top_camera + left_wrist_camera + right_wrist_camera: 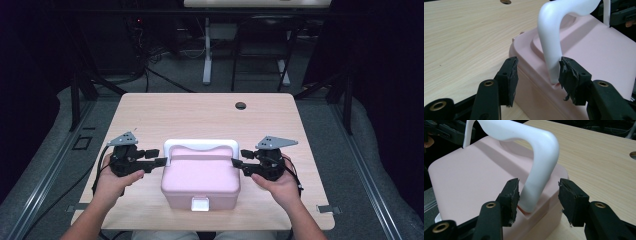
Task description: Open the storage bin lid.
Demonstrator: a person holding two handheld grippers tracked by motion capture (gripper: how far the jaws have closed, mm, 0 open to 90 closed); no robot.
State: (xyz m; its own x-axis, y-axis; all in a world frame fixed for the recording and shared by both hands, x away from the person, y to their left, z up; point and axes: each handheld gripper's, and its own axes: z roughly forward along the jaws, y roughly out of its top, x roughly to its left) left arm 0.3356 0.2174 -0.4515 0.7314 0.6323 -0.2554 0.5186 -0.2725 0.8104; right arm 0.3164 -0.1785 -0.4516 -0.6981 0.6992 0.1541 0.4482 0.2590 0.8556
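**Both grippers at the handle of the pink box**

The pink box (201, 181) sits at lower centre of the high view, on the table (200, 112), its white handle (201, 146) raised. The left gripper (161, 157) stands wide open around the handle's left leg; one pad seems to brush it. The right gripper (237, 158) is also open, straddling the right leg without pressing. Neither holds anything.

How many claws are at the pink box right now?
2: the left claw at the left foot of the white handle, the right claw at its right foot, both open around it.
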